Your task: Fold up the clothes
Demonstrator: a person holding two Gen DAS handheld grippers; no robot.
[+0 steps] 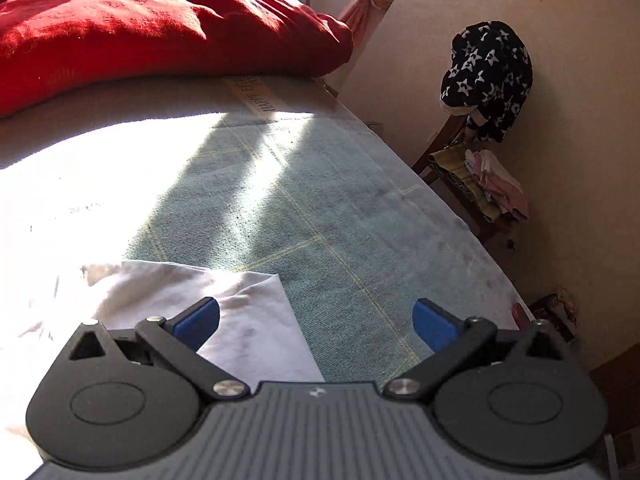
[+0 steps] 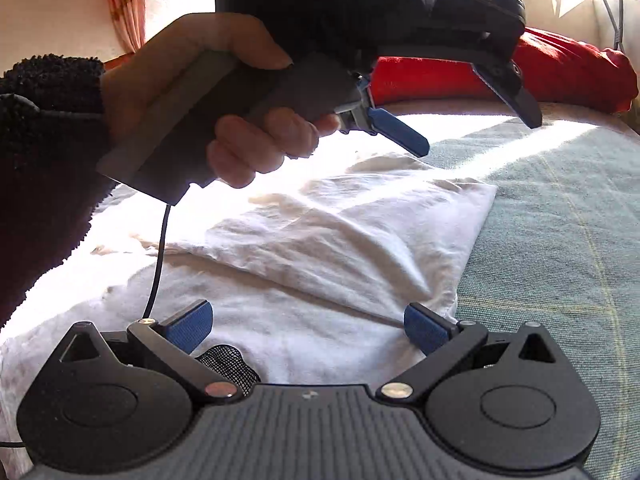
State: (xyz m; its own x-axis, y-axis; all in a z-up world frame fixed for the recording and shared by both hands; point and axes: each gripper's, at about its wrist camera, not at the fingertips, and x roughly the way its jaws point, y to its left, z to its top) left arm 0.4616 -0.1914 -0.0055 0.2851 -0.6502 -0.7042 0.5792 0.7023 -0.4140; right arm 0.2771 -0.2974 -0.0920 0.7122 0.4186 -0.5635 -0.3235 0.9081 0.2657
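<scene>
Both tools are up off the fabric right now. The white garment (image 2: pixel 320 248) lies on the bed (image 2: pixel 560 240), on a pale green cover, in hard sunlight. One layer is already turned over on top of it, with a diagonal crease running down toward its hem edge, so I'd say a first fold is in, and more folds are still to come. It looks rumpled, not squared off.

The right gripper (image 2: pixel 308 326) hovers low over the near part of the white garment, fingers spread wide, nothing between them. A small patch of black mesh (image 2: pixel 226 362) peeks out just beside its left finger; what it is, I can't tell.

The left gripper (image 2: pixel 476 136) is held above the far end of the white garment by a hand (image 2: pixel 208 100) in a dark fleecy sleeve (image 2: pixel 44 128), fingers also apart and empty. In its own view, only the garment's corner (image 1: pixel 256 320) sits under it.

Beyond the white garment, a red pillow (image 1: pixel 160 28) lies across the bed.
</scene>
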